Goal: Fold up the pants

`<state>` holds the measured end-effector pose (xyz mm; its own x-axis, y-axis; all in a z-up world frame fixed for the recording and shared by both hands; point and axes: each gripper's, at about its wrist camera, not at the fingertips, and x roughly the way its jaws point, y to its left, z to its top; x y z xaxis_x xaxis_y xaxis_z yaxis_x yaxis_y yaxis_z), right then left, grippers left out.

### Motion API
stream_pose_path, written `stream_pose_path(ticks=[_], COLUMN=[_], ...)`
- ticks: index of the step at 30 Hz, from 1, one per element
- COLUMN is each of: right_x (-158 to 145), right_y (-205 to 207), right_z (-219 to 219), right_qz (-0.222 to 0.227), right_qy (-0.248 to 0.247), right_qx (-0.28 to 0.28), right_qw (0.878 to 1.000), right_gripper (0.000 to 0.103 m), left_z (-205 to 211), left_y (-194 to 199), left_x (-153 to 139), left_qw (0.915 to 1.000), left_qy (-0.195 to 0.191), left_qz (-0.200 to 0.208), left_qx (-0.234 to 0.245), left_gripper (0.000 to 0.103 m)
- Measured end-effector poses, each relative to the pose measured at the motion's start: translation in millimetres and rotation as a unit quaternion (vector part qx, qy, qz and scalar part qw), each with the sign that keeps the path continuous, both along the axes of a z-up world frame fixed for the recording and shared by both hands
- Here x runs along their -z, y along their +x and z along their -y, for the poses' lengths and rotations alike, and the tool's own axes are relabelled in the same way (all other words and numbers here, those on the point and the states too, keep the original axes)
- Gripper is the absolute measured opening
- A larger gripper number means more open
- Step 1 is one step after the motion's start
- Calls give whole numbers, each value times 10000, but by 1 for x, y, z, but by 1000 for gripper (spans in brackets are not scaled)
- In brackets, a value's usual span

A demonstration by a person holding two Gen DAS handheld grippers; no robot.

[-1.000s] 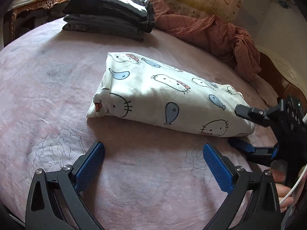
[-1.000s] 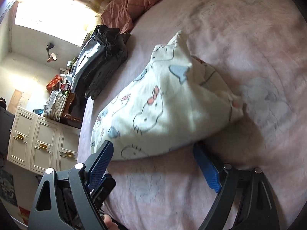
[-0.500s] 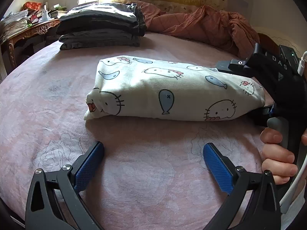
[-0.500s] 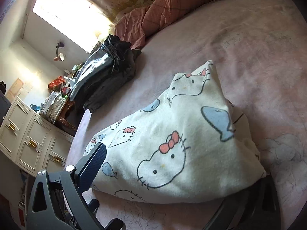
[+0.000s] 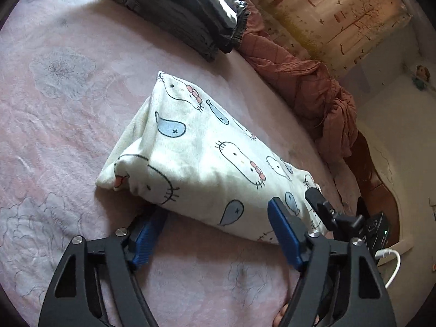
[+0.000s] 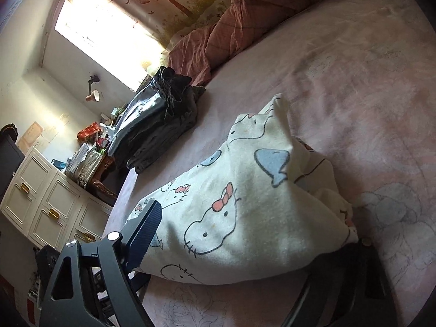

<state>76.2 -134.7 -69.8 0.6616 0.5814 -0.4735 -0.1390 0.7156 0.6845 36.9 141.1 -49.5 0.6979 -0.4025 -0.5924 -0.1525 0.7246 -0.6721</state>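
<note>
The folded white pants (image 5: 196, 147) with a cat and fish print lie as a thick bundle on the pink bed sheet (image 5: 68, 109). My left gripper (image 5: 216, 209) is at the bundle's near long edge and its jaws are closing. One blue pad (image 5: 147, 234) is tucked under the edge and the other pad (image 5: 283, 229) stands against the cloth. My right gripper (image 5: 316, 199) is at the bundle's right end. In the right wrist view the pants (image 6: 245, 190) fill the right gripper (image 6: 259, 223), whose jaws are closing, one finger on top and one in shadow beneath.
A stack of dark folded clothes (image 5: 185, 8) (image 6: 158, 125) sits at the far side of the bed. A crumpled rust-red quilt (image 5: 313, 87) (image 6: 231, 27) runs along the wall side. A white cabinet (image 6: 49, 196) and a cluttered desk (image 6: 87, 160) stand beyond the bed edge.
My left gripper has rolled and moved in from bare sheet to the bundle's near edge, and its jaws have narrowed around it. The right gripper stays at the bundle's end.
</note>
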Motion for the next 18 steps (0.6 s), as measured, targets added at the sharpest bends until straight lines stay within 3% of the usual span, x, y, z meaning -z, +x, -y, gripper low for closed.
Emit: stream_pose_path(ticks=[5,8,10,13,16,18], right_x=[1,2,2,3,3,1], right_y=[-2,-2,-2,-1,8,18], right_z=[0,-1,2,8,9,2], right_qz=[44,55,72,99,26,-105], right_qy=[11,19,101,259,228,-133], right_qx=[6,10,26,159,335,416], right_qw=[10000,10000,9999,9995,9992,9990], right_gripper=[86,86,86,84,82,74], left_z=[-8,-13,-13,0,-3,0], left_y=[22,33,37,46,51,62], left_x=[5,9,10,6,6,4], left_qw=[9977,9958,9952,9969,9970,9982], left_qy=[-596,-657,-517,93,54,174], left_qz=[35,192,366,400,435,208], left_qx=[-321,-610,-752,-671,-634,-544], left_gripper=[70,71,71,73,82,89])
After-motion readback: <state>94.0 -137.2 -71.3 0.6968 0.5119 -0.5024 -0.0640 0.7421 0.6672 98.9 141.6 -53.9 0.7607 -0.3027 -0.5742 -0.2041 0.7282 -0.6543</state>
